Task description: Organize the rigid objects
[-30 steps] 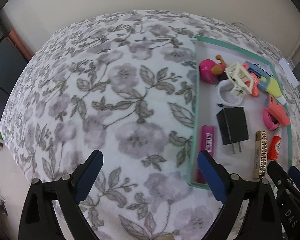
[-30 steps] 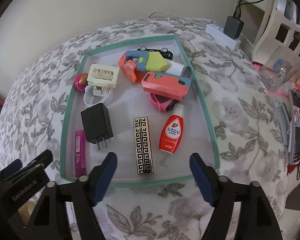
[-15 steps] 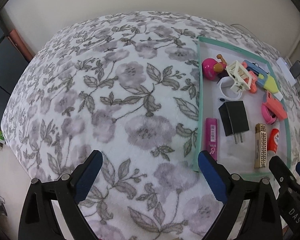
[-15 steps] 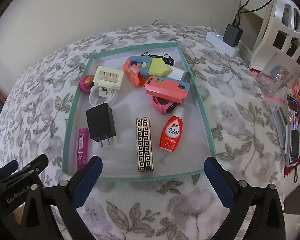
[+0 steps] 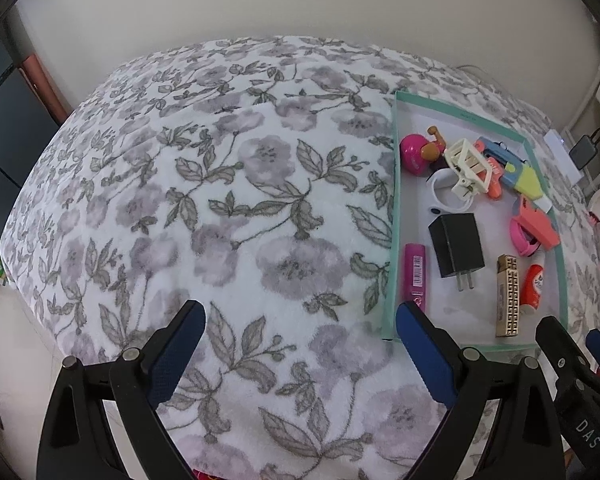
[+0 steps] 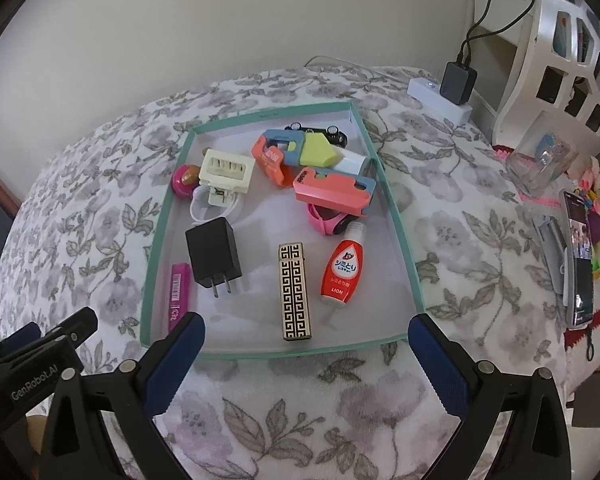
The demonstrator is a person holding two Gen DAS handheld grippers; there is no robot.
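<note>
A shallow teal-rimmed tray lies on the floral blanket. It holds a gold patterned lighter, a red bottle, a black plug adapter, a magenta tube, a cream socket block, coral and blue toys and a pink ball. My right gripper hangs open over the tray's near rim, nothing between its fingers. My left gripper is open above bare blanket, left of the tray. The lighter and adapter show there too.
A white power strip with a black charger sits behind the tray. To the right stand a white shelf, a clear container, a phone and small toys. The floral blanket spreads wide to the left.
My right gripper's jaws spread wider and both grippers drew up and back from the tray, so more blanket shows. The objects in the tray have not moved.
</note>
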